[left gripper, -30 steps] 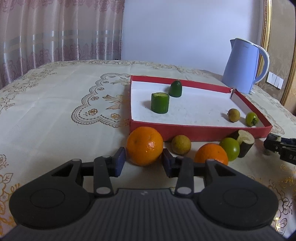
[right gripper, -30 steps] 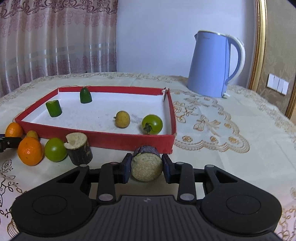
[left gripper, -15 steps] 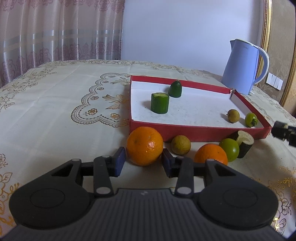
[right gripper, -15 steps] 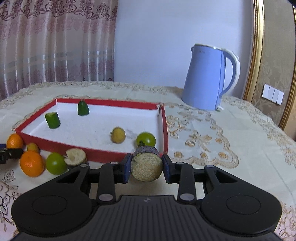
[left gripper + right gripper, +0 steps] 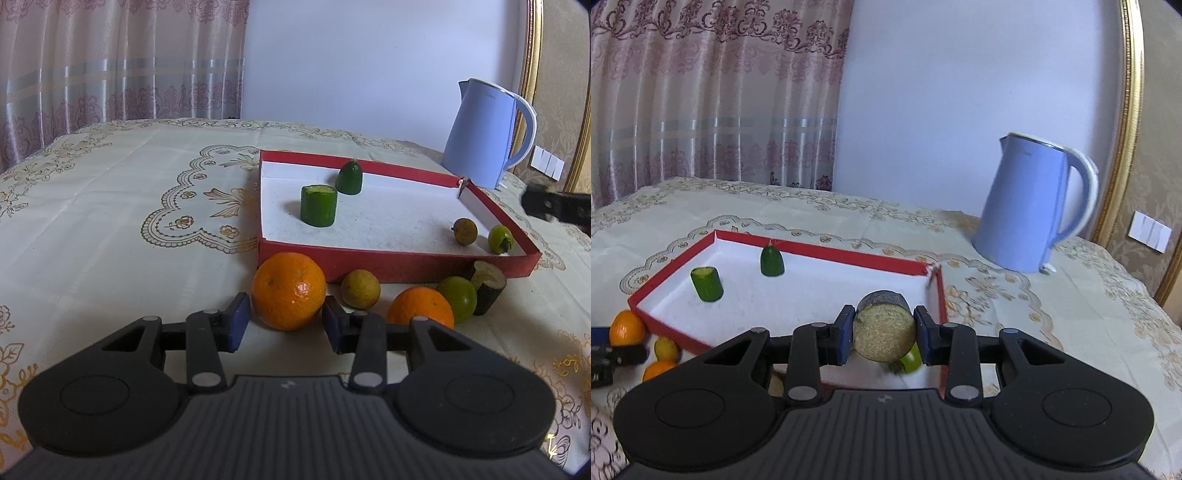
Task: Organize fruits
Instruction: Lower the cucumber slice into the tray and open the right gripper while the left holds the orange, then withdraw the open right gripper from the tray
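My left gripper (image 5: 283,322) is open, its blue pads either side of a large orange (image 5: 289,290) on the tablecloth in front of the red tray (image 5: 399,264). A small yellow-green fruit (image 5: 360,288), a second orange (image 5: 420,308), a green fruit (image 5: 458,298) and a dark cut piece (image 5: 488,286) lie along the tray's front wall. In the tray are two green cucumber pieces (image 5: 318,205), a brownish fruit (image 5: 464,231) and a green tomato (image 5: 500,239). My right gripper (image 5: 884,332) is shut on a dark-skinned cut piece (image 5: 884,333), held above the red tray (image 5: 827,254).
A blue kettle (image 5: 1030,206) stands on the cloth behind the tray's right corner. The table is covered with a cream embroidered cloth (image 5: 110,192). Curtains and a wall stand behind. The right gripper's tip (image 5: 554,209) shows at the right edge of the left wrist view.
My right gripper has lifted the dark cut piece off the cloth and carried it up and over the tray's front right corner. My left gripper has stayed open around the large orange.
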Demonstrator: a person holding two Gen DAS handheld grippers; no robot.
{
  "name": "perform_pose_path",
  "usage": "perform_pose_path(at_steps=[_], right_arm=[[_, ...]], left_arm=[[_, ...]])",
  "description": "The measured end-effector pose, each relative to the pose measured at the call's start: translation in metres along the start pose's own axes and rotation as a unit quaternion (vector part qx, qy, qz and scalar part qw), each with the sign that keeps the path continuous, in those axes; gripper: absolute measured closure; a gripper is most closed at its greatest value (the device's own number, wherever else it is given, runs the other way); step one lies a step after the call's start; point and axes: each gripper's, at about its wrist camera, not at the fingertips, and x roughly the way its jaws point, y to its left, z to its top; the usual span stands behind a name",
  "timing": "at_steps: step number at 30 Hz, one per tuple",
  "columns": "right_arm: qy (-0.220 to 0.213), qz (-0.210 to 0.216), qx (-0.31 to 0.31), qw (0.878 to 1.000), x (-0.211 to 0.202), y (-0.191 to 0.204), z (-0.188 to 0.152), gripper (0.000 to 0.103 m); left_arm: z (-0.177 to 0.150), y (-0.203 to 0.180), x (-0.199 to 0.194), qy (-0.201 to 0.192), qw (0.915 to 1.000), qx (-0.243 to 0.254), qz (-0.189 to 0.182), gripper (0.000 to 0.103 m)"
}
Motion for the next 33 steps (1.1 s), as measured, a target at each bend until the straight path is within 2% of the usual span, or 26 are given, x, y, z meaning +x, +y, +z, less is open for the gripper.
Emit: perform_pose_path(at_steps=[9, 15, 18, 21, 23, 25, 26, 29, 33], right_arm=[[0.048, 0.038, -0.015, 0.998, 0.059, 0.025, 0.017, 0.069], [0.092, 0.042, -0.025, 0.995, 0.101, 0.038, 0.016, 0.07], [0.098, 0.036, -0.026, 0.994, 0.111, 0.04, 0.016, 0.069], [0.111, 0.049, -0.018, 0.992, 0.115, 0.039, 0.018, 0.067], [0.1, 0.056, -0.014, 0.993, 0.109, 0.037, 0.018, 0.059], [0.083, 0.056, -0.003, 0.995, 0.097, 0.032, 0.018, 0.031], [0.068, 0.054, 0.003, 0.996, 0.088, 0.029, 0.017, 0.027], [0.038, 0.046, 0.007, 0.998, 0.059, 0.02, 0.013, 0.024], [0.032, 0.05, 0.021, 0.998, 0.027, 0.006, -0.002, 0.024]], left_arm=[[0.0, 0.0, 0.0, -0.001, 1.0, -0.002, -0.007, 0.062], [0.001, 0.0, 0.001, -0.001, 0.9999, -0.004, -0.01, 0.06], [0.001, 0.0, 0.001, -0.001, 0.9999, -0.003, -0.012, 0.059], [0.0, 0.0, 0.001, 0.0, 0.9999, -0.001, -0.011, 0.059], [0.001, 0.0, 0.001, 0.0, 0.9999, -0.001, -0.011, 0.059], [0.001, 0.0, 0.001, 0.0, 0.9999, 0.0, -0.01, 0.059], [0.0, 0.0, 0.001, 0.0, 1.0, 0.0, -0.01, 0.059], [0.0, -0.001, 0.002, 0.0, 1.0, 0.002, -0.009, 0.059], [0.0, -0.001, 0.002, 0.001, 1.0, 0.003, -0.008, 0.059]])
